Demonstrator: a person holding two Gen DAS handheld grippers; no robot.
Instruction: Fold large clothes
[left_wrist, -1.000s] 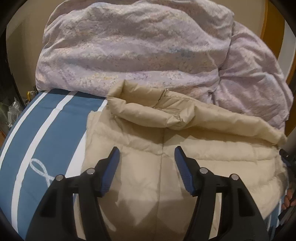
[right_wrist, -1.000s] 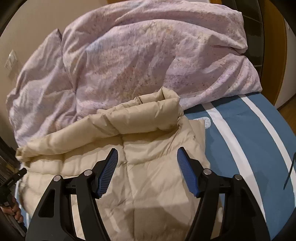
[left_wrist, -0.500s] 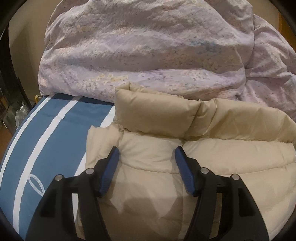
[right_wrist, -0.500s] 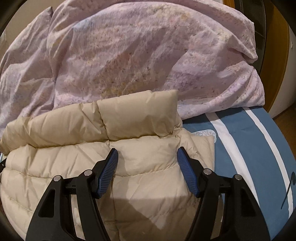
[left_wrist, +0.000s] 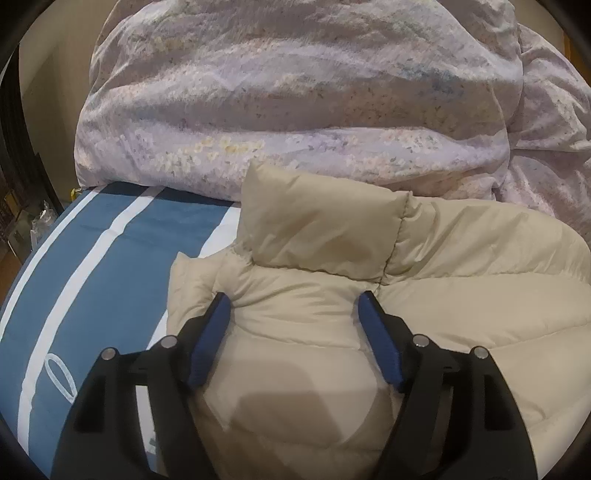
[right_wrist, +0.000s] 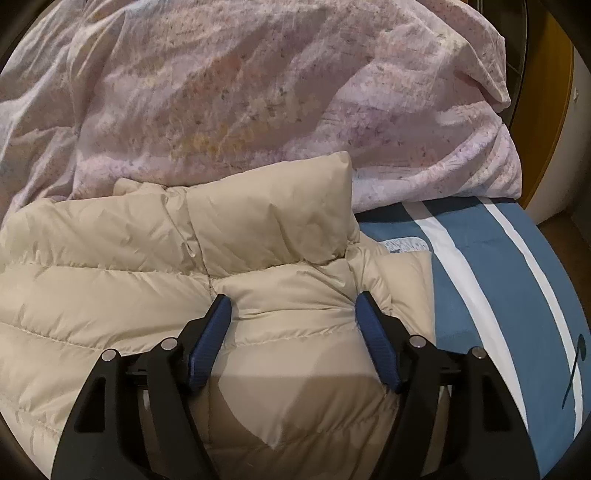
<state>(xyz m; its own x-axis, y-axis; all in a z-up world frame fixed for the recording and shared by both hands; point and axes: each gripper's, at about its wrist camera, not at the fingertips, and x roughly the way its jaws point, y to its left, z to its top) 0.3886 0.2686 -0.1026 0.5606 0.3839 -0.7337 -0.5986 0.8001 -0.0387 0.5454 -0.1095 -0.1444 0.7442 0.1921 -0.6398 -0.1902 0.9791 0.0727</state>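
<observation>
Puffy beige jacket (left_wrist: 424, 295): light, soft, likely slippery. Left gripper (left_wrist: 295, 306), right gripper (right_wrist: 293, 306) both opening astride shoulder bulges; pinch seams at twelve o'clock.

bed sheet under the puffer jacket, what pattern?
The sheet is blue with white stripes, clearest in the left wrist view.

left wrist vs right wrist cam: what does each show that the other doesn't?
Left wrist only: the left tool, jaws opening, puffer fabric bulging between them; dim clutter past the bed's edge.

Right wrist only: the right tool, jaws opening, fabric between them too; a wooden panel; a dark mark on the sheet.

Both: the beige puffer jacket, the floral duvet behind it, and the blue white-striped sheet.
</observation>
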